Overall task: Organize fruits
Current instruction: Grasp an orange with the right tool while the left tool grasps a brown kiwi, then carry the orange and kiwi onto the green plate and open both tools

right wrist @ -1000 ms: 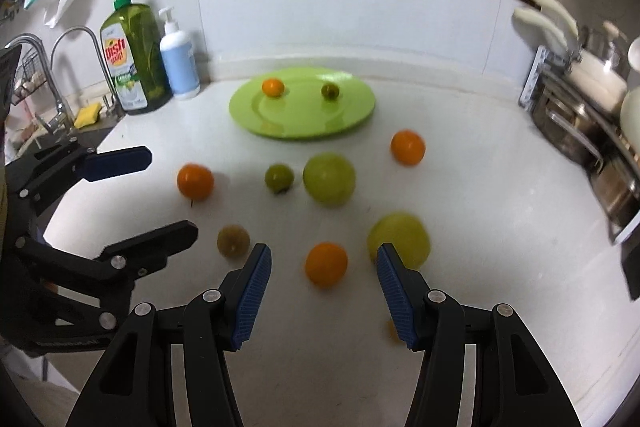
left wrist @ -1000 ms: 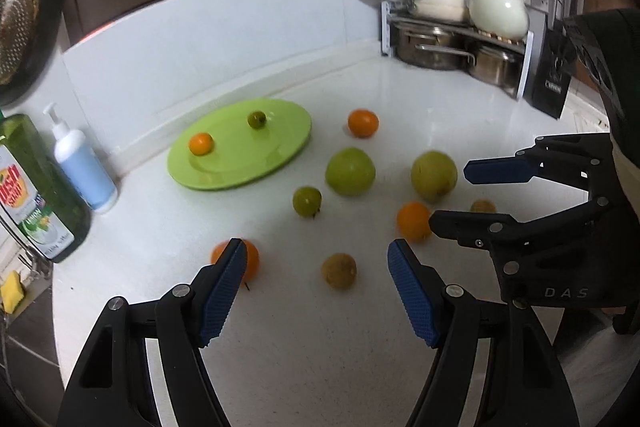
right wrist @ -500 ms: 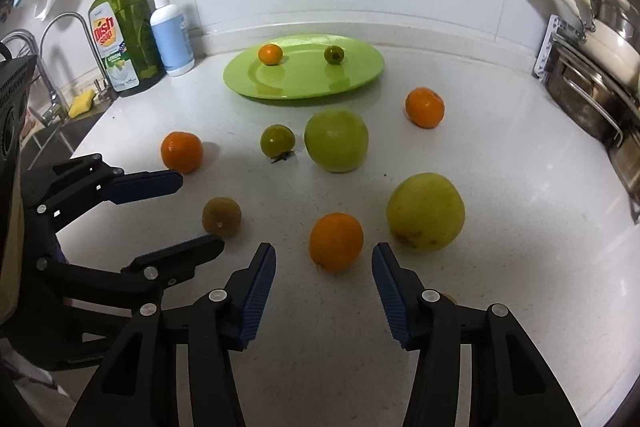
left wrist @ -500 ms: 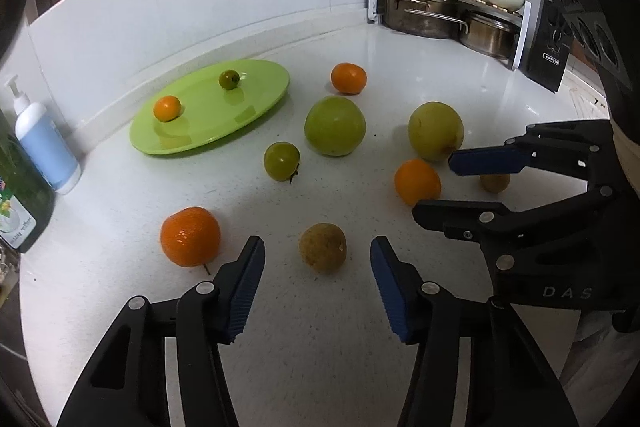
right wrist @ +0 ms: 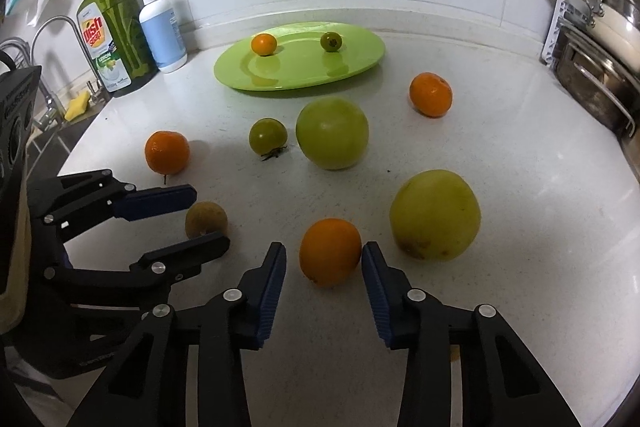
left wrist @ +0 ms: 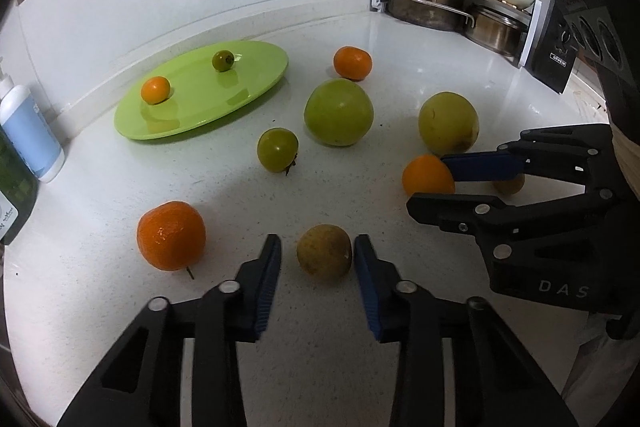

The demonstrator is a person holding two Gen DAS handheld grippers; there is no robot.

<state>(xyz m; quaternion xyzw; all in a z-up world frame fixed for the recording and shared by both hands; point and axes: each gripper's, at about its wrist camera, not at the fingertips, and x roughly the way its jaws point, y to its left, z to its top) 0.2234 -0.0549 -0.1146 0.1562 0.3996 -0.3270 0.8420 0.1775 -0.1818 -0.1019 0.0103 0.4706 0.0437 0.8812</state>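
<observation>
Both grippers are at the reach-and-grasp step, each lined up on its own fruit, and neither has closed. The left gripper (left wrist: 316, 259) has its jaws apart on either side of a small brown fruit (left wrist: 324, 253) that sits on the white counter (left wrist: 360, 367) near the front edge. The right-hand pad looks touching or almost touching the skin, while a thin gap shows on the left side. The right gripper (right wrist: 324, 265) is likewise spread around an orange (right wrist: 330, 251), with the fruit between the pads and a sliver of counter visible on each side, so it appears not yet pinched.

The green plate (right wrist: 360, 67) lies at the far side, near the back wall, and already carries a small orange (right wrist: 264, 44) on its left part and a small dark green fruit (right wrist: 331, 41) toward the right. Loose on the counter between the grippers and the plate are a big green fruit (right wrist: 332, 138), a smaller green fruit with a stem (right wrist: 268, 136), a yellow-green fruit (right wrist: 435, 214) just right of the orange being targeted, an orange at the left (right wrist: 167, 151) and another at the far right (right wrist: 431, 94). A small brown fruit (left wrist: 509, 183) peeks from behind the right gripper in the left view.

Judging from this, most of the sorting remains. The next move calls for closing each pair of pads gently on its round fruit, centred so it does not squirt out, then lifting and carrying toward the plate, presumably the collecting place, past the loose fruit in between.
</observation>
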